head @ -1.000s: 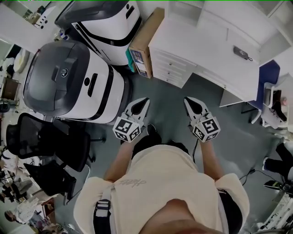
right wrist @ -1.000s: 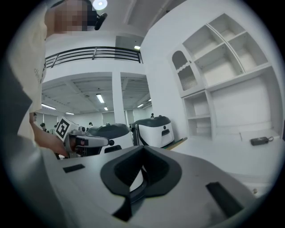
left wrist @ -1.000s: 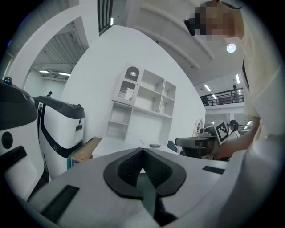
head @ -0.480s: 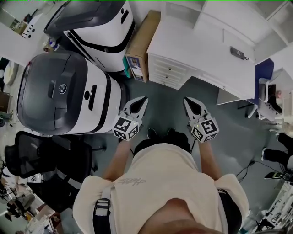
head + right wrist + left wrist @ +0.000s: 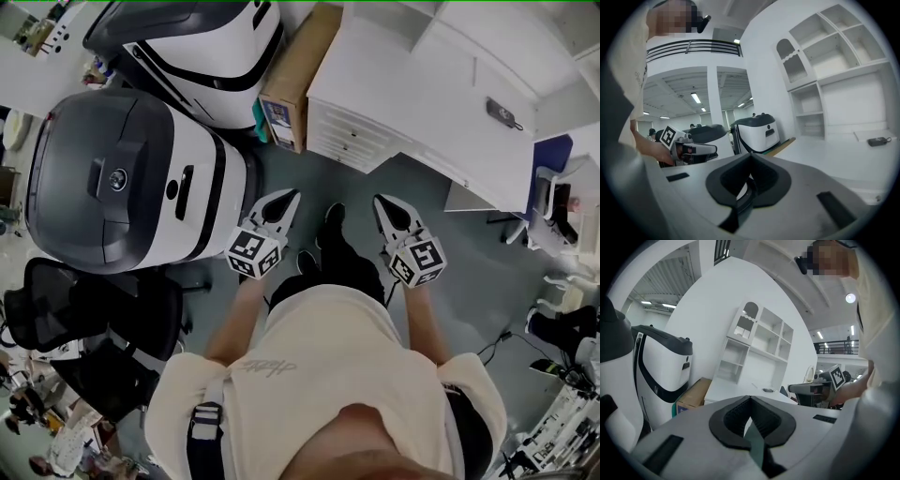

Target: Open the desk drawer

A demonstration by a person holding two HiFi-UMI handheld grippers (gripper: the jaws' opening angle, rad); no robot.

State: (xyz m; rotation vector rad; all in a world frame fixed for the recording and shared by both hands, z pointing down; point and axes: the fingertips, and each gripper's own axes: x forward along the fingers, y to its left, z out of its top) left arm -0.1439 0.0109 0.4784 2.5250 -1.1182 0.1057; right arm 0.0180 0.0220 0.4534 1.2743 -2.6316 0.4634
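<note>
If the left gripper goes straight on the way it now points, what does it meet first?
The left gripper would most likely meet the front of the drawer unit under the white desk. Depth is unclear, so it could be the cardboard box beside it.

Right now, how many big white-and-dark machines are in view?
2. One machine stands left of the left claw; the other machine stands beyond it, beside the cardboard box by the desk. Others may be out of frame.
</note>
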